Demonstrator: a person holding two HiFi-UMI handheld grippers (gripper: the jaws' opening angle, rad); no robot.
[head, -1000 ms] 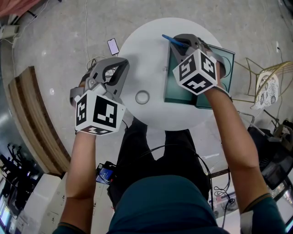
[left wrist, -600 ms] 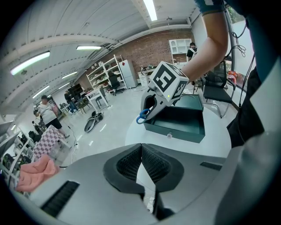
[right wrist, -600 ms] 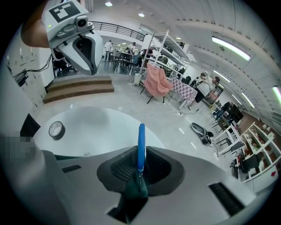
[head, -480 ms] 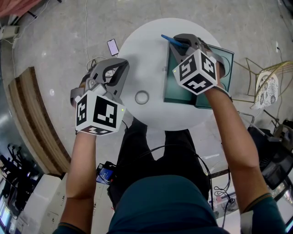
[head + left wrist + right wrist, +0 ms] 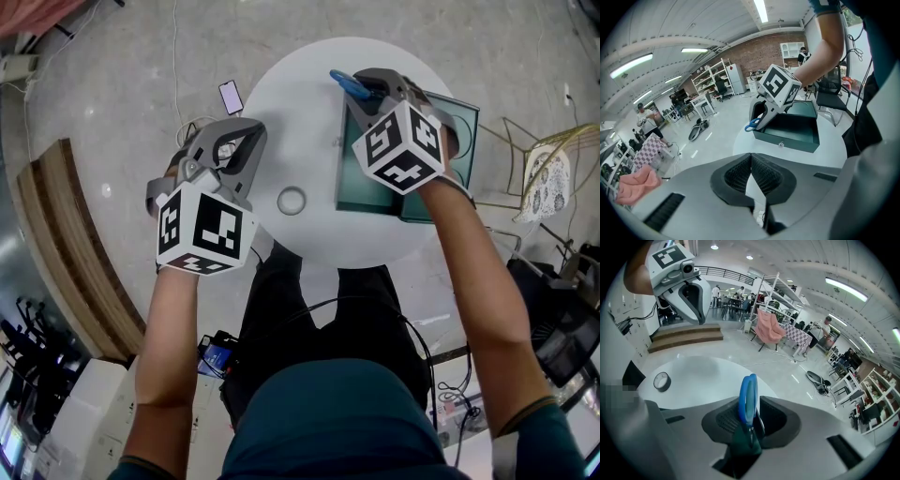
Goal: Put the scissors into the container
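Nearest, over the left edge of the round white table [image 5: 300,103]: left gripper [image 5: 246,131], marker cube toward the body. Jaws pressed together at the tips, nothing between them, only a sliver of table showing lower down in the left gripper view.

Just beside it, flat on the table near the front: a roll of tape [image 5: 292,200], touching neither gripper. Also seen as a small ring at the left in the right gripper view [image 5: 661,380].

To the right, across the table's right side: the container [image 5: 375,192], a shallow dark green box, open on top, bare inside where visible.

Above its far left corner: right gripper [image 5: 375,89], clamped on the scissors [image 5: 345,82]. Blue handles sticking out past the jaws, beyond the container's rim and over the white tabletop. Held in the air, not lying in the box. In the right gripper view, blue loops [image 5: 748,394] standing upright between the two pads, dark blade part squeezed below them. From the left gripper view, the same scissors [image 5: 752,125] hanging at the box's outer left corner [image 5: 792,133].

Farther off, on the grey floor past the table's left rim: a phone [image 5: 232,95] with a white cable beside it. Far left: wooden steps [image 5: 66,234].
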